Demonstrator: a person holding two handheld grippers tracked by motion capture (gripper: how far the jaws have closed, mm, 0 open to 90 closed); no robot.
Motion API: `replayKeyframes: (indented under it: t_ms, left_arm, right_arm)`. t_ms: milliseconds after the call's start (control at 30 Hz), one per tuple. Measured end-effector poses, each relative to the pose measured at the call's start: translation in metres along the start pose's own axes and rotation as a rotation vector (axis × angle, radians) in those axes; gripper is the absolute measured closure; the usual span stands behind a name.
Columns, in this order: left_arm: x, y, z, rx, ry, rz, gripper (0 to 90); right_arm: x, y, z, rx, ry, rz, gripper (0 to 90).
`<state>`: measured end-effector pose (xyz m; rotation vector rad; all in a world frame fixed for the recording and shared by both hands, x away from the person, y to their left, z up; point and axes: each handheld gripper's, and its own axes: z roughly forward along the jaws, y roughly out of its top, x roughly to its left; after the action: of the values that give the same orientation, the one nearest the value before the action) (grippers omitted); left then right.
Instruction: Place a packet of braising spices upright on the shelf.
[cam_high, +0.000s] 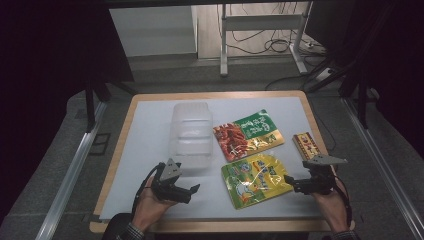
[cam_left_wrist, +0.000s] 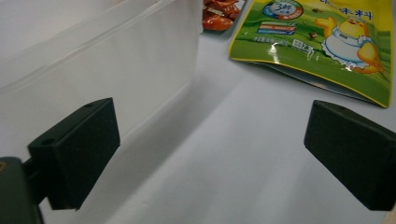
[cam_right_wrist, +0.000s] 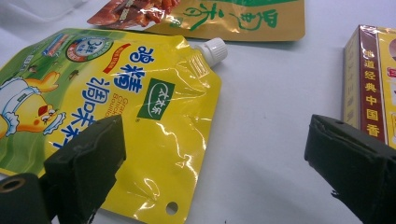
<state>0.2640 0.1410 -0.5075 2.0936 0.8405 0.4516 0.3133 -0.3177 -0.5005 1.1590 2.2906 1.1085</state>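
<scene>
High view: both hand-held grippers rest low at the near edge of the white table top (cam_high: 150, 130), jaws apart, nothing held.

Left gripper (cam_high: 192, 191) lies just in front of the clear plastic rectangular container (cam_high: 191, 134); in the left gripper view the container wall (cam_left_wrist: 116, 65) stands just beside its left jaw, bare table between the jaws. Right gripper (cam_high: 287, 181) points at the right edge of the yellow-green spouted pouch with a duck picture (cam_high: 254, 178); in the right gripper view the pouch (cam_right_wrist: 135, 116) lies flat, passing under the left jaw, white cap (cam_right_wrist: 212, 50) pointing away. Red-and-green snack bag (cam_high: 248, 134) lies beyond the pouch; small red-and-yellow box (cam_high: 308, 145) to the right, apart from both.
</scene>
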Motion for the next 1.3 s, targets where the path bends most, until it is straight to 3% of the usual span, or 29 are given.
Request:
replayKeyframes:
  t_ms: [133,267,633,700,867,1000,1167,1300]
  left_arm:
    - [-0.006,0.001,0.005,0.018,-0.002,0.018,10.8]
    - [-0.012,0.006,0.008,0.008,-0.033,0.033,18.0]
    - [-0.021,0.012,0.016,0.004,-0.074,0.03,28.0]
    - [-0.025,0.014,0.021,0.002,-0.1,0.042,31.0]
    - [-0.034,0.018,0.029,0.005,-0.114,0.075,35.2]
    - [-0.038,0.022,0.032,-0.014,-0.124,0.083,42.0]
    - [-0.041,0.026,0.039,-0.008,-0.127,0.048,57.2]
    - [-0.045,0.029,0.044,-0.013,-0.13,0.053,68.8]
  right_arm:
    - [0.0,0.0,0.0,-0.002,0.0,0.0,5.4]
    - [0.0,0.0,0.0,0.0,0.0,0.0,5.5]
    - [0.001,0.0,0.001,0.003,0.003,-0.004,5.5]
    - [0.0,0.0,0.001,0.001,0.005,-0.005,5.5]
    - [0.0,0.0,0.001,-0.007,0.006,-0.003,5.5]
    - [0.0,0.0,0.001,-0.002,0.006,-0.003,5.5]
    - [0.0,0.001,0.001,-0.004,0.0,-0.005,5.5]
    - [0.0,0.001,0.0,-0.009,-0.004,-0.008,5.5]
